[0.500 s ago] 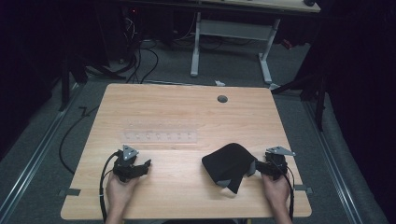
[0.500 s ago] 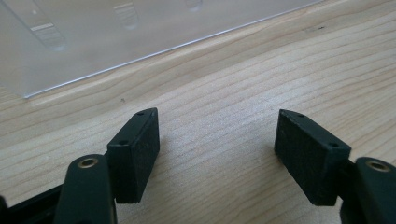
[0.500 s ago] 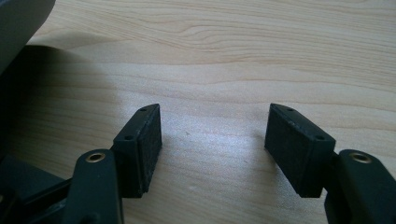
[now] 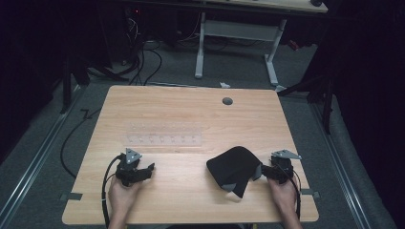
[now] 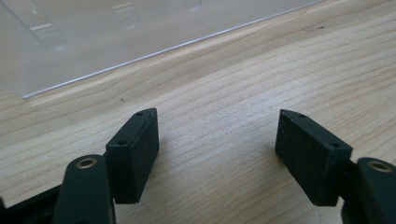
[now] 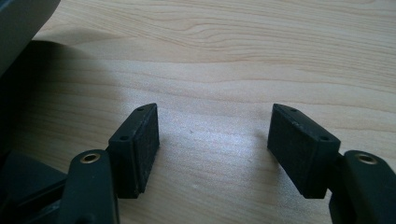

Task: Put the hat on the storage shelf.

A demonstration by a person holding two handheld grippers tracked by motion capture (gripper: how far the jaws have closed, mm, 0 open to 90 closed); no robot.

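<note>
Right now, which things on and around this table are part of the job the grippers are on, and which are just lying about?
In the job:
- black cloth, next to the right gripper
- left gripper, jaws open over bare wood
- clear plastic sheet, just ahead of the left gripper

Lying about:
- round grommet in the table
- floor cables
- white desk frame behind

One camera looks down from high above the wooden table [image 4: 191, 114]. Two cameras sit very close to that same table, looking along its top.
</note>
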